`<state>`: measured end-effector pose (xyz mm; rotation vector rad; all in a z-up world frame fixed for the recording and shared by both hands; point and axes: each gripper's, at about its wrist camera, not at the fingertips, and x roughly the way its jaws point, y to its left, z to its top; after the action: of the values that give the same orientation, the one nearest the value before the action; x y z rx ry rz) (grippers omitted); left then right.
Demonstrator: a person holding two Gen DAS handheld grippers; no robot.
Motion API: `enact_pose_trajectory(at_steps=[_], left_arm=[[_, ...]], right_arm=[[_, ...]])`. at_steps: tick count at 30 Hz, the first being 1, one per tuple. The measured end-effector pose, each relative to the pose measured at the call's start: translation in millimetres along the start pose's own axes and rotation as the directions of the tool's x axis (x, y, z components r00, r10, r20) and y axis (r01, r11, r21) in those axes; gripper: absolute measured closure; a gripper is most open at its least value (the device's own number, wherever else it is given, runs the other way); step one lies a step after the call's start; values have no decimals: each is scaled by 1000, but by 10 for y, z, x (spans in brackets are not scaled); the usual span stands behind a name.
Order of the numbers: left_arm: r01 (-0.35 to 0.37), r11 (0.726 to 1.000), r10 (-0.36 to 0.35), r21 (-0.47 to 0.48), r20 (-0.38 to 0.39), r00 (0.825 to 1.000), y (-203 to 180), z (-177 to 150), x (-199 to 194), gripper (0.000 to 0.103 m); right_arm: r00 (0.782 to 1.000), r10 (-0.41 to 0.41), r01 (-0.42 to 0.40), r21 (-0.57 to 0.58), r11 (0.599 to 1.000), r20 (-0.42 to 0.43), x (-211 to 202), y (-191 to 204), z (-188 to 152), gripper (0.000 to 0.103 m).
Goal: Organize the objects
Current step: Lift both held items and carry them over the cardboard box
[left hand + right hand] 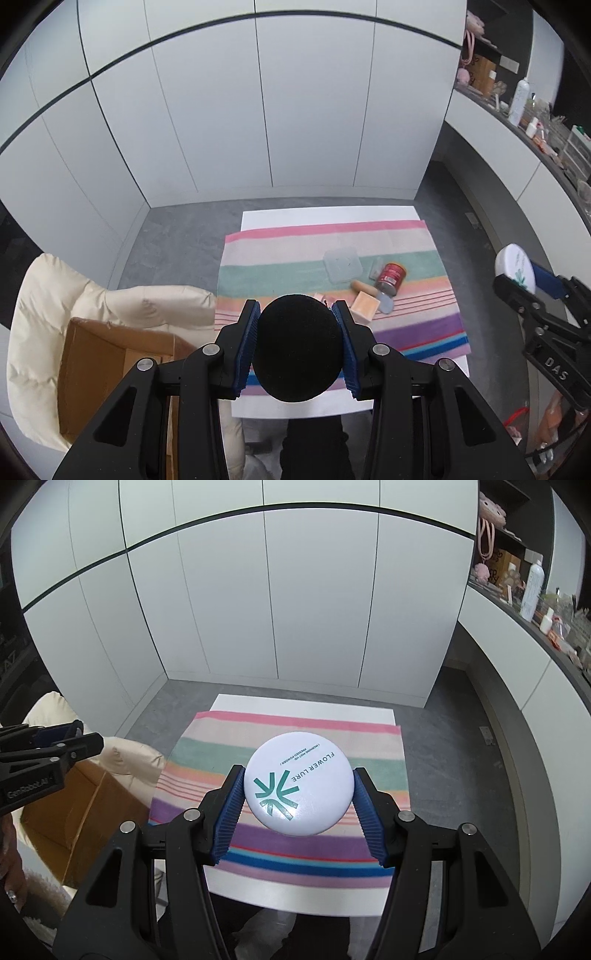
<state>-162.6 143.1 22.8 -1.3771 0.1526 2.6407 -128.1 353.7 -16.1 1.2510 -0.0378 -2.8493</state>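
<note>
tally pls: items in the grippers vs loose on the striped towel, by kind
Held, black puff in left gripper: 1
Held, white compact in right gripper: 1
Towel, clear square lid: 1
Red can: 1
Peach block: 1
Small pieces near the can: too small to count
Total identified: 5

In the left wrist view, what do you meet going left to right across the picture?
Cardboard box → black sponge ball held in the left hand-held gripper → red can → white compact in the right hand-held gripper.
</note>
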Motion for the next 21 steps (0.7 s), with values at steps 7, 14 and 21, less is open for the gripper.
enact_pose_trajectory(at_steps=[7,14,21], left_arm=[[-27,1000,26,15,45,999,-1,-372,-403,62],[7,1000,-8,27,31,999,-69,-788,-630,62],[17,999,-19,38,41,999,-133,-1137,-760,62]], right_arm=[[1000,14,-13,24,1000,-14,-323,-12,-365,43],[999,33,-33,43,999,-10,-631,-24,-758,43],[1000,15,-15,12,1000,-20,-780,25,-1148,43]])
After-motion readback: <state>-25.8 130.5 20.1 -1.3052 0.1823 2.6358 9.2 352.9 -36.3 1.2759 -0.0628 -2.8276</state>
